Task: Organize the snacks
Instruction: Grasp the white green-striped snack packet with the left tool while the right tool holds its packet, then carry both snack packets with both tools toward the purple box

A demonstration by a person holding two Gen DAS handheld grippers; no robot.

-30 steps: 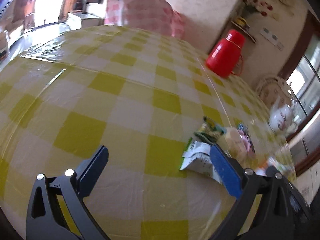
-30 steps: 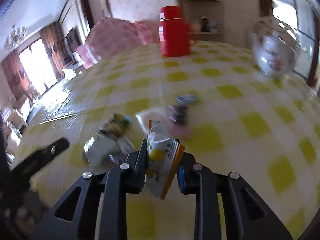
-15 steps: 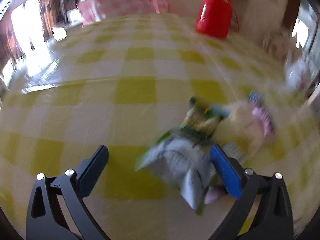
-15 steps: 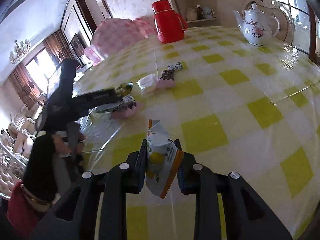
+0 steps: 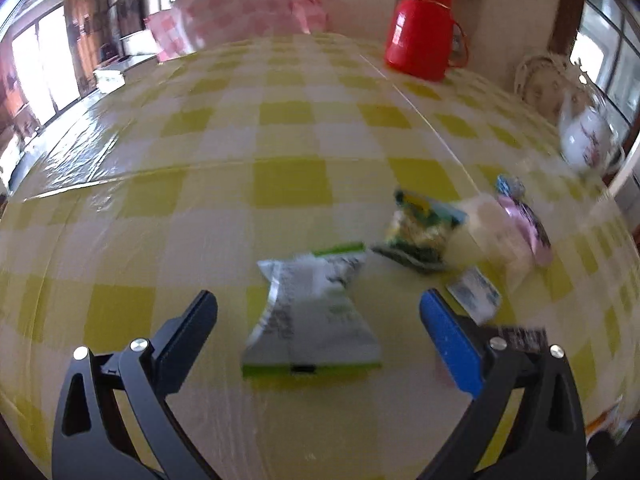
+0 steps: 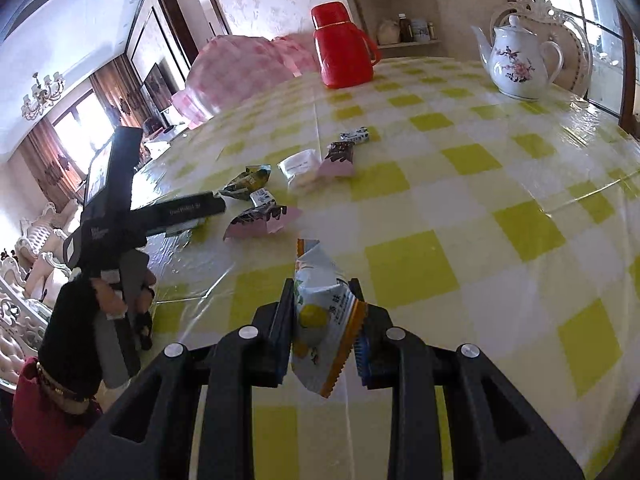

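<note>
On the yellow-checked table, a white-and-green snack packet (image 5: 312, 312) lies flat between the fingers of my left gripper (image 5: 318, 304). That gripper is open, and both fingers stand clear of the packet. Beyond it lie a green-yellow packet (image 5: 416, 232), a small white packet (image 5: 474, 292), pink packets (image 5: 524, 228) and a blue candy (image 5: 510, 186). My right gripper (image 6: 322, 308) is shut on a white lemon snack packet (image 6: 324, 320) with an orange edge, held upright above the table. The right wrist view shows the left gripper (image 6: 192, 210) low beside the pile, with a pink packet (image 6: 260, 222) next to it.
A red thermos (image 6: 340, 48) and a flowered white teapot (image 6: 520, 64) stand at the far side of the table. A pink checked food cover (image 5: 240, 16) sits at the far edge. A dark-sleeved hand (image 6: 80, 320) holds the left gripper at the table's left edge.
The left gripper swung over to the snack pile, so the white-and-green packet now lies between its open fingers. The right gripper drew back from the pile, still holding the lemon packet.
</note>
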